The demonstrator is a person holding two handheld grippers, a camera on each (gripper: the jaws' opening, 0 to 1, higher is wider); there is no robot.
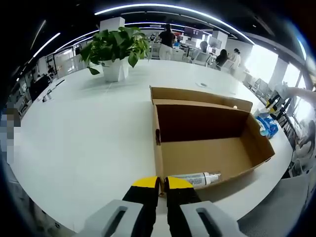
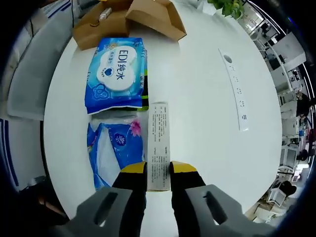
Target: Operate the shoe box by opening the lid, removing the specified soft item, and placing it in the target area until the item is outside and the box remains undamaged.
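The brown cardboard shoe box (image 1: 207, 153) lies open on the white table (image 1: 89, 138), its lid folded back. A white bottle (image 1: 197, 178) lies inside along the near wall. My left gripper (image 1: 162, 184) is shut on the box's near corner wall. In the right gripper view the box (image 2: 148, 15) is at the top. A blue wet-wipes pack (image 2: 117, 74) and a blue tissue pack (image 2: 111, 145) lie side by side on the table. My right gripper (image 2: 158, 174) is shut on the near end of a long white printed carton (image 2: 158, 133) lying beside them.
A potted green plant (image 1: 116, 52) stands at the table's far side. The blue packs (image 1: 269, 124) lie just right of the box, near the table's edge. A white power strip (image 2: 234, 89) lies on the table. People and desks fill the background.
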